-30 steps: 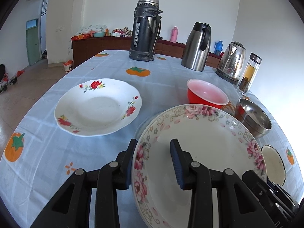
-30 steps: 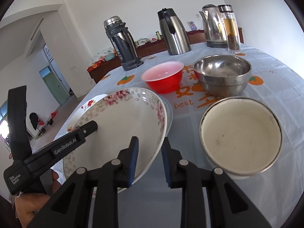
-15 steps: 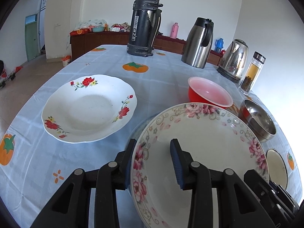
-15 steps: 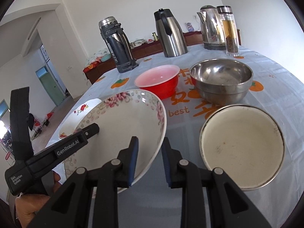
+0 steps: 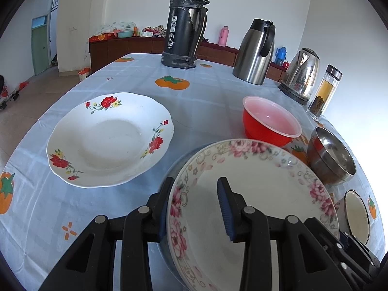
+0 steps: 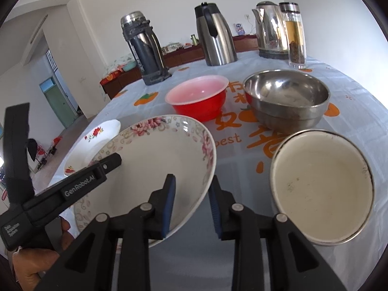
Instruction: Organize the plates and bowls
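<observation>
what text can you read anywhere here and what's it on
"GenRobot.AI": arm of the left gripper, which straddles the pink-flowered plate rim.
"best": blue persimmon-print tablecloth, beside large orange characters I can't make out.
Vertical white lettering on the tall black thermos flask: blurred.
Small white print on the gripper handle: too small.

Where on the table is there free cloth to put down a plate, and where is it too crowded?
Bare blue cloth lies between the white red-flowered plate, the black thermos and the red plastic bowl. The side with the steel bowl and cream enamel bowl is crowded.
</observation>
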The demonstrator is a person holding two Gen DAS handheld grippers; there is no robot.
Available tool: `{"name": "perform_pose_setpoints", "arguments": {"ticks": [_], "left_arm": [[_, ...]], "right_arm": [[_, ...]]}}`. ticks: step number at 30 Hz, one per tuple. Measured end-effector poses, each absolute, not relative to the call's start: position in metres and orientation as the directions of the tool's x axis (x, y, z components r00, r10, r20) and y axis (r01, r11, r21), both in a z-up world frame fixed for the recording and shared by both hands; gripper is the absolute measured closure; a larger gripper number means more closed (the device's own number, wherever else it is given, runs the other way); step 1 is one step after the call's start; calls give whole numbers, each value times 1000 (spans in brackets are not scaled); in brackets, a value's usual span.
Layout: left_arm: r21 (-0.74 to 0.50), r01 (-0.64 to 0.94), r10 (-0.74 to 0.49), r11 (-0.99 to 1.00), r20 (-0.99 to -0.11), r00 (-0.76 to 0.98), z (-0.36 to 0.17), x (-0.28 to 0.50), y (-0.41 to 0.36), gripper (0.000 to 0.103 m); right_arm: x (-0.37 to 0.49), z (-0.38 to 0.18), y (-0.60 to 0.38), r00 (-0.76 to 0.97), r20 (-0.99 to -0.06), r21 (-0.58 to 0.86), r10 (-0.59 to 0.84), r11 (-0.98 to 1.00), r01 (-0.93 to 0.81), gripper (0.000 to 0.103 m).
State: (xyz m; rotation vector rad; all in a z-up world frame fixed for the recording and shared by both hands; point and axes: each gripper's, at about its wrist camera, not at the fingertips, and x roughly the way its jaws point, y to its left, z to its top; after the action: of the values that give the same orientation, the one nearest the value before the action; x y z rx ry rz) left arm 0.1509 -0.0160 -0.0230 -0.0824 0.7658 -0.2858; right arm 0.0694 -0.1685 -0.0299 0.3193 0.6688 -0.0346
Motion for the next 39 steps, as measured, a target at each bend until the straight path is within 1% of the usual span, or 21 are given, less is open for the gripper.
{"name": "perform_pose_setpoints", "arguments": {"ticks": [10, 14, 15, 19, 24, 29, 37, 38, 39], "left_arm": [[-174, 226, -283, 958, -672, 684, -22, 152, -16, 65], [-166, 230, -281, 959, -674, 683, -22, 153, -18, 65], [-167, 231, -282, 959, -674, 683, -22, 154, -18, 63], [-188, 229, -295, 955, -677, 675, -21, 154, -15, 63], [-192, 231, -299, 954, -680, 670, -21, 154, -14, 63], [-229, 224, -320, 947, -681, 659, -19, 154, -9, 63], [-246, 218, -328, 944, -661, 674, -14, 150, -2, 62], [-222, 209, -305, 952, -663, 684, -13, 150, -3, 60], [-182, 191, -264, 965, -667, 697, -13, 150, -4, 53]], "right_arm": [[72, -30, -166, 776, -629, 246, 46, 959, 143, 71], [75, -28, -162, 763, -646, 211, 28, 967, 143, 68], [75, -28, -162, 759, -651, 205, 26, 968, 143, 67], [79, -26, -161, 735, -678, 185, 20, 972, 144, 67], [87, -25, -156, 704, -710, 130, -14, 980, 151, 66], [95, -25, -154, 675, -737, 100, -29, 984, 151, 65], [106, -27, -143, 636, -766, -16, -89, 993, 121, 59], [106, -28, -141, 632, -769, -28, -96, 993, 116, 57], [108, -30, -140, 627, -773, -33, -99, 993, 115, 56]]}}
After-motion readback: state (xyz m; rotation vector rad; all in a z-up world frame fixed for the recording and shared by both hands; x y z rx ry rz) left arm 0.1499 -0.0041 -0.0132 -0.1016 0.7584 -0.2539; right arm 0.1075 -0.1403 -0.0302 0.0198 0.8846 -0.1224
